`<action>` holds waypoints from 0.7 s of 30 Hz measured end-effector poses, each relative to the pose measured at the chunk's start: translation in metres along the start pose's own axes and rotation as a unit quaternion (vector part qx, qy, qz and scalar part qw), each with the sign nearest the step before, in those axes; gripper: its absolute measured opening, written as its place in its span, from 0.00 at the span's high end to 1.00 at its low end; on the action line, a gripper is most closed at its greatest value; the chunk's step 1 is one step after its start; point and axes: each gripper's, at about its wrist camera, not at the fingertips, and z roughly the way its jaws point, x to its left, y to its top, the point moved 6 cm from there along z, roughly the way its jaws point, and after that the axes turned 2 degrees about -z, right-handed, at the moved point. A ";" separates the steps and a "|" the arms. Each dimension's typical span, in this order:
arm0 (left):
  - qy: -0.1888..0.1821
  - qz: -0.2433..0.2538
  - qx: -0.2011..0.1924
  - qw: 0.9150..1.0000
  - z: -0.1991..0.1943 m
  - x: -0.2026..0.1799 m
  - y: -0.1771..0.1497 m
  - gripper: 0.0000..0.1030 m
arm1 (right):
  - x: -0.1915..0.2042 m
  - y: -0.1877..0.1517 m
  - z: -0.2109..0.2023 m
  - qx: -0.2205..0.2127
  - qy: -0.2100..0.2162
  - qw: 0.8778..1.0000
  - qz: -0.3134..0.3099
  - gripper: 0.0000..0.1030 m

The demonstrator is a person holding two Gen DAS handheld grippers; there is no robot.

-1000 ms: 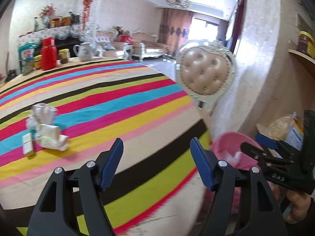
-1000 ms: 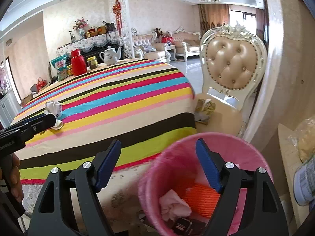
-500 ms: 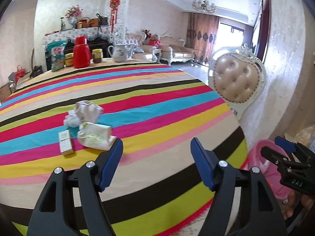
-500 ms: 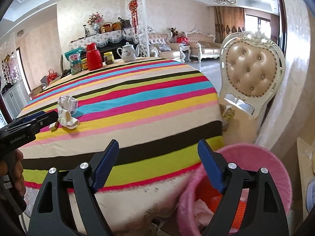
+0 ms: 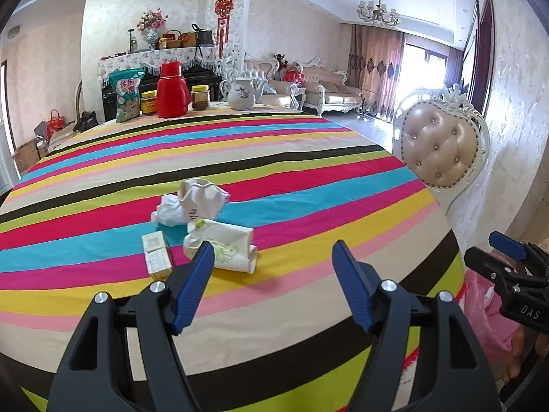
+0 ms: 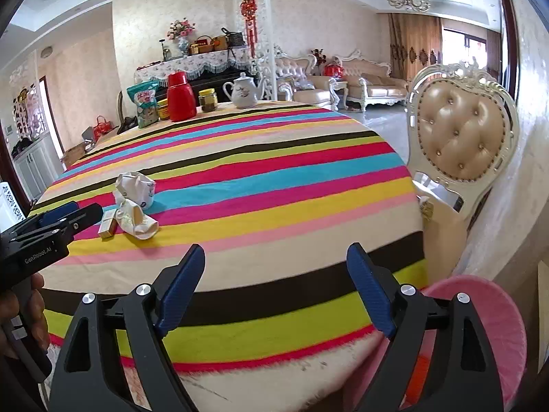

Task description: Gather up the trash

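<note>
On the striped tablecloth [image 5: 308, 178] lies a small pile of trash: a crumpled paper cup [image 5: 202, 195], a white tissue [image 5: 168, 213], a flattened paper cup [image 5: 223, 243] and a small box [image 5: 156, 255]. My left gripper [image 5: 272, 243] hovers open and empty just in front of the pile, its left fingertip overlapping the flattened cup in the view. Near the table's edge my right gripper [image 6: 275, 246] is opening its jaws, with nothing between them. The pile [image 6: 133, 206] lies to its far left. A pink trash bin [image 6: 480, 309] stands at the lower right.
A red thermos [image 5: 171, 91], a snack bag [image 5: 127, 94], jars and a white teapot [image 5: 242, 94] stand at the table's far end. A padded chair [image 6: 459, 137] stands at the right by the wall. The bin [image 5: 480, 295] sits beside the table edge.
Both views have swung left from the bin toward the table. The trash pile now lies close before the left gripper. The right jaws have widened.
</note>
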 end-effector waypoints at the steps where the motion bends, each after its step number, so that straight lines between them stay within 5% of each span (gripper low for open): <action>1: 0.001 -0.001 0.000 1.000 0.000 0.003 0.000 0.33 | 0.003 0.002 0.002 0.000 0.002 1.000 -0.002 0.22; 21: 0.033 -0.033 0.027 0.999 0.021 0.069 0.001 0.33 | 0.060 0.016 0.051 0.027 0.042 0.999 -0.022 0.20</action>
